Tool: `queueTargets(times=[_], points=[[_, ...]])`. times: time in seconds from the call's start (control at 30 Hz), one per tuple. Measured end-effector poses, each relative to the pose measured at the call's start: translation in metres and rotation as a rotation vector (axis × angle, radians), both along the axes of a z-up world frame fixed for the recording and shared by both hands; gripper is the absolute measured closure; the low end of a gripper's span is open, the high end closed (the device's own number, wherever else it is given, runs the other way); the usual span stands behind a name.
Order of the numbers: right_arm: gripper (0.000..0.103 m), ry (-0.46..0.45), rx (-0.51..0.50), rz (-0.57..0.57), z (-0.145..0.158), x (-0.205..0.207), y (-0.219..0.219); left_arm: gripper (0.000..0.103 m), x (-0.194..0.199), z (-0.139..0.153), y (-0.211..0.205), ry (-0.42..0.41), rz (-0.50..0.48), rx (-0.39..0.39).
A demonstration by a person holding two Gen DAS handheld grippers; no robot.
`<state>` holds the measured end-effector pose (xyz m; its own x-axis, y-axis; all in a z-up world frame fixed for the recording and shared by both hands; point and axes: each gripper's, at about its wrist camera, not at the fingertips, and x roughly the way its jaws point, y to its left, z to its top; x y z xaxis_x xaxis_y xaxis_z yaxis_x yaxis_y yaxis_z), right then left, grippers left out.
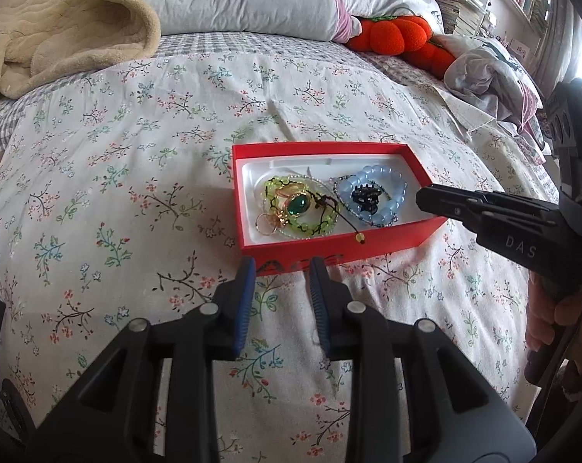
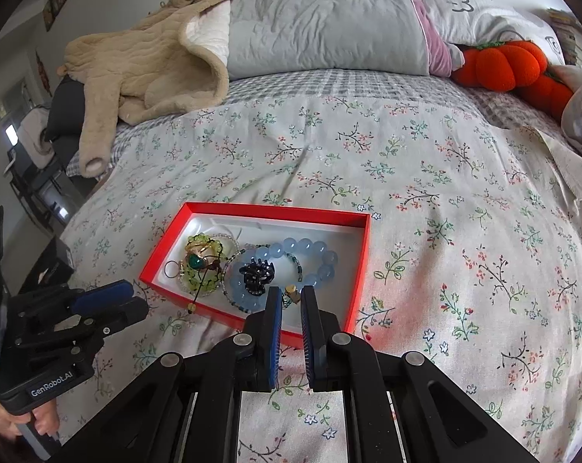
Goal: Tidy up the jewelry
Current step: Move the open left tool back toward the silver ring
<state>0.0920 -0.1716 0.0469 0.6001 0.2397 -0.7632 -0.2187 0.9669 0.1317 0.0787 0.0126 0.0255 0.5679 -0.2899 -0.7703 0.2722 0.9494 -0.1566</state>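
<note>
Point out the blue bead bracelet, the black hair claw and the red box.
blue bead bracelet [image 1: 383, 173]: left wrist view, far beads.
black hair claw [image 1: 365, 195]: left wrist view, its body.
red box [image 2: 252, 208]: right wrist view, far rim.

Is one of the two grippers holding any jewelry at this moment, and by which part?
No. The left gripper is open and empty before the red box; the right gripper, open over the box's corner, grips nothing either.

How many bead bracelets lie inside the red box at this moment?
2 clearly: the green bead bracelet in the left part of the red box, and the blue bead bracelet in the right part. Thinner beaded strands lie underneath both; more bracelets may be hidden.
</note>
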Motion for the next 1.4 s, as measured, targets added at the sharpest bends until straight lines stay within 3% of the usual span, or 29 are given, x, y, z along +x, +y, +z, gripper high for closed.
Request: queueTargets(times=[0.13, 0.2, 0.27, 0.4, 0.43, 0.53, 0.7, 0.87, 1.23, 1.4], points=[[0.093, 0.010, 0.001, -0.003, -0.002, 0.003, 0.001, 0.071, -0.002, -0.002, 0.003, 0.014, 0.005, 0.007], [0.092, 0.009, 0.010, -0.004, -0.002, 0.004, 0.001, 0.063, -0.002, -0.003, 0.004, 0.022, 0.003, 0.010], [0.088, 0.008, 0.041, -0.005, 0.000, 0.004, -0.001, 0.056, -0.002, -0.005, 0.004, 0.032, 0.002, 0.014], [0.080, 0.002, 0.038, 0.011, 0.005, 0.000, 0.001, 0.053, -0.003, -0.010, 0.004, 0.060, -0.009, 0.021], [0.075, 0.000, 0.036, 0.018, 0.006, -0.001, 0.002, 0.052, -0.004, -0.012, 0.003, 0.066, -0.011, 0.026], [0.045, -0.005, 0.047, 0.026, 0.008, -0.007, 0.002, 0.047, -0.005, -0.016, 0.002, 0.080, -0.015, 0.038], [0.045, -0.006, 0.029, 0.038, 0.008, -0.016, -0.001, 0.036, -0.010, -0.024, 0.000, 0.104, -0.034, 0.045], [0.038, 0.039, -0.012, 0.022, -0.005, -0.023, -0.009, 0.027, -0.017, -0.035, -0.006, 0.117, -0.058, 0.098], [0.031, 0.117, -0.075, -0.014, -0.029, -0.036, -0.026, 0.025, -0.032, -0.055, -0.019, 0.112, -0.105, 0.160], [0.030, 0.142, -0.093, -0.011, -0.037, -0.039, -0.028, 0.025, -0.035, -0.056, -0.025, 0.100, -0.149, 0.133]])
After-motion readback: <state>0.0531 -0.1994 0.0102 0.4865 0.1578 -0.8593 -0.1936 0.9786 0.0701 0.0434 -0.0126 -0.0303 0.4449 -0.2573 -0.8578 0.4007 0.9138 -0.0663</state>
